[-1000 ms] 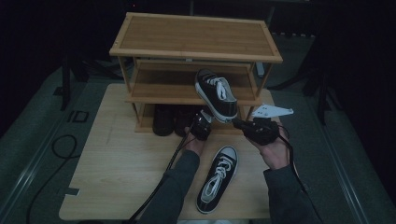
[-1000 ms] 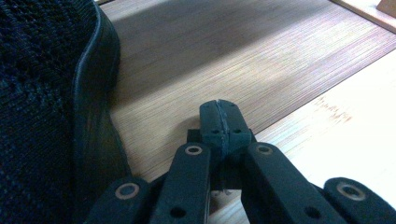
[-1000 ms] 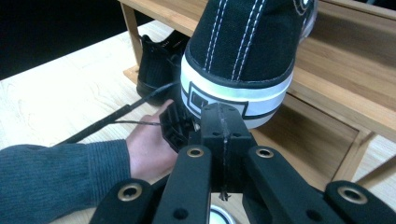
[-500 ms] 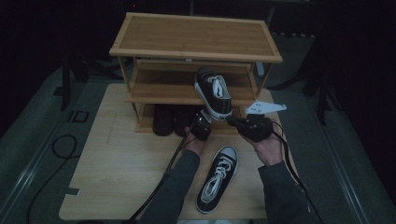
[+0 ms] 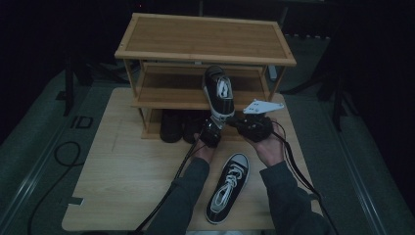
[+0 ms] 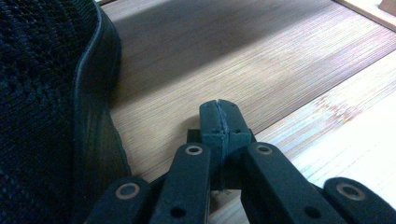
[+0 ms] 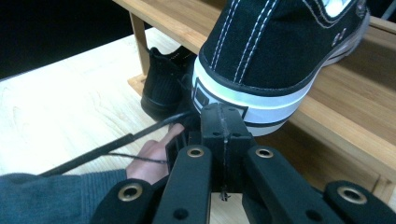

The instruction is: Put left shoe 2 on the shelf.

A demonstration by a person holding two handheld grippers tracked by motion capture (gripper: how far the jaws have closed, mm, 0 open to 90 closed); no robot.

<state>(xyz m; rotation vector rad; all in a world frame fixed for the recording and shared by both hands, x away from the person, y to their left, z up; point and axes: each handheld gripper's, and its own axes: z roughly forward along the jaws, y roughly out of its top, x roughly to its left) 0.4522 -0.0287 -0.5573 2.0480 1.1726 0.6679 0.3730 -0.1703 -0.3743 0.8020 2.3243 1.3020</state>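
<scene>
Canvas sneaker (image 7: 275,42), apparently bamboo rack (image 5: 205,36)

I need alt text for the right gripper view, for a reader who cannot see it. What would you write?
The shut fingers of the right gripper point at the white-soled heel of a black sneaker resting on a wooden shoe rack shelf. Below it stands a dark shoe, and the person's other hand shows at lower left.
</scene>
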